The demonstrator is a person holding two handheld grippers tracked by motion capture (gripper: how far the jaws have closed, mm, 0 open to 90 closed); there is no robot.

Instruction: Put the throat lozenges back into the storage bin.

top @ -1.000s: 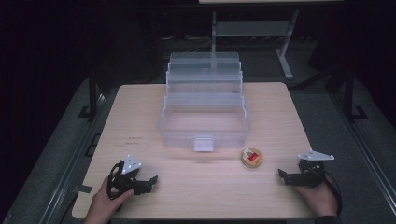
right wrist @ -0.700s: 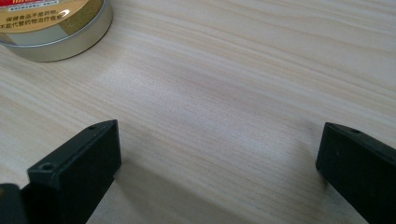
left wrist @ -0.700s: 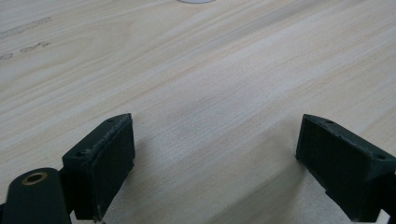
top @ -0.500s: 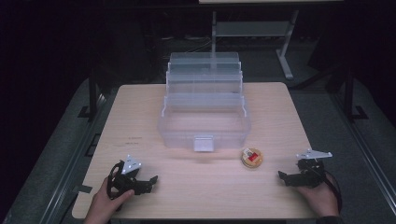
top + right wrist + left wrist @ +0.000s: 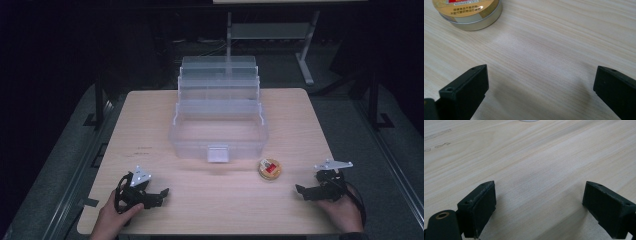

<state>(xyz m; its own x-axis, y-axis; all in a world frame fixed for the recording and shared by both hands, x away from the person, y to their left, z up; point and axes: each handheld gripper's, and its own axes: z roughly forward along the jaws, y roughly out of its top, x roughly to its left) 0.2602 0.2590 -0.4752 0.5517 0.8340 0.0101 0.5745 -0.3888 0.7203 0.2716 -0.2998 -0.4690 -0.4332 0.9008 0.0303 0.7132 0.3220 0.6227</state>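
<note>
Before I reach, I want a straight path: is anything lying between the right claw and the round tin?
Nothing visible does. Only bare table lies between the right claw and the round tin. Its jaws stand wide open. The clear plastic box sits farther back, off that path.

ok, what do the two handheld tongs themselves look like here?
Both are black. The left tongs and right tongs each carry a pale grey three-cornered plate on top, and a black cable loops from each by the hand. In the gripper views the jaws are blocky black pads with small screw holes; the left gripper view shows a brass-coloured ring at the jaw's base.
</note>
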